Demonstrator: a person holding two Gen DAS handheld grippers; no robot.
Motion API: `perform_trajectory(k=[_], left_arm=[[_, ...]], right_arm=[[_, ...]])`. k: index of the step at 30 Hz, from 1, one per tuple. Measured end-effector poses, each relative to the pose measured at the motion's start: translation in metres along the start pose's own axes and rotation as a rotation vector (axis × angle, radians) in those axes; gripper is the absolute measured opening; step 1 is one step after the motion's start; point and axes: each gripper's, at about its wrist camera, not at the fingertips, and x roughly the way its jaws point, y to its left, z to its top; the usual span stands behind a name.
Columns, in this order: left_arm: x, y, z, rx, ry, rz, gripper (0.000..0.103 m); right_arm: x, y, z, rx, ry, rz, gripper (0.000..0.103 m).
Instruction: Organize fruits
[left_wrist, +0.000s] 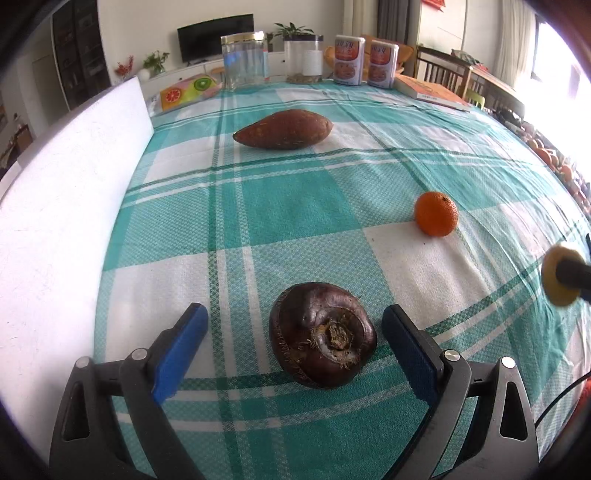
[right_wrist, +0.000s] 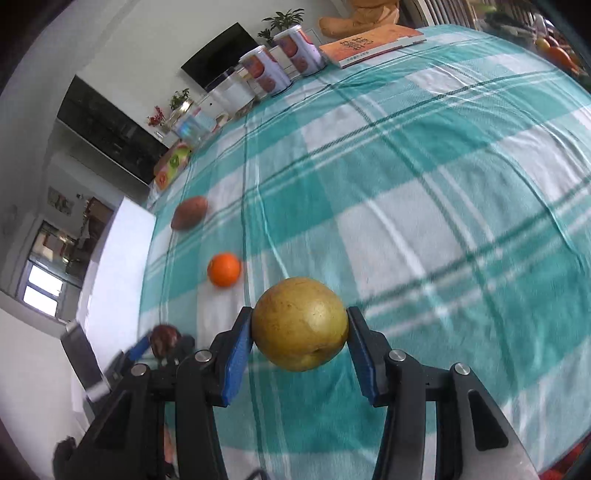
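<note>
A dark purple water chestnut lies on the teal checked tablecloth, between the blue pads of my left gripper. That gripper is open and its pads stand clear of the chestnut on both sides. My right gripper is shut on a yellow pear, held above the cloth. In the left wrist view the pear shows at the right edge. An orange and a sweet potato lie farther out on the cloth. The right wrist view shows the orange, the sweet potato and the chestnut to the left.
A white board borders the table's left side. At the far edge stand a clear jar, a second jar, two printed cans, an orange book and a fruit-patterned box.
</note>
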Motion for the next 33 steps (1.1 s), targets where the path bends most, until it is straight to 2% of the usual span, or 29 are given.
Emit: perform_trajectory(k=[2, 4, 11, 18, 23, 33], left_arm=[[0.000, 0.000, 0.000, 0.000, 0.000, 0.000, 0.097], [0.000, 0.000, 0.000, 0.000, 0.000, 0.000, 0.097], [0.000, 0.000, 0.000, 0.000, 0.000, 0.000, 0.097], [0.000, 0.000, 0.000, 0.000, 0.000, 0.000, 0.097], [0.000, 0.000, 0.000, 0.000, 0.000, 0.001, 0.097], [0.000, 0.000, 0.000, 0.000, 0.000, 0.000, 0.097]], right_arm=[[0.005, 0.014, -0.023, -0.073, -0.012, -0.066, 0.050], [0.009, 0.025, -0.031, -0.132, -0.035, -0.122, 0.050], [0.016, 0.033, -0.033, -0.172, -0.044, -0.192, 0.055], [0.021, 0.037, -0.035, -0.194, -0.034, -0.192, 0.077], [0.022, 0.038, -0.035, -0.197, -0.033, -0.187, 0.080], [0.019, 0.034, -0.034, -0.176, -0.036, -0.163, 0.081]])
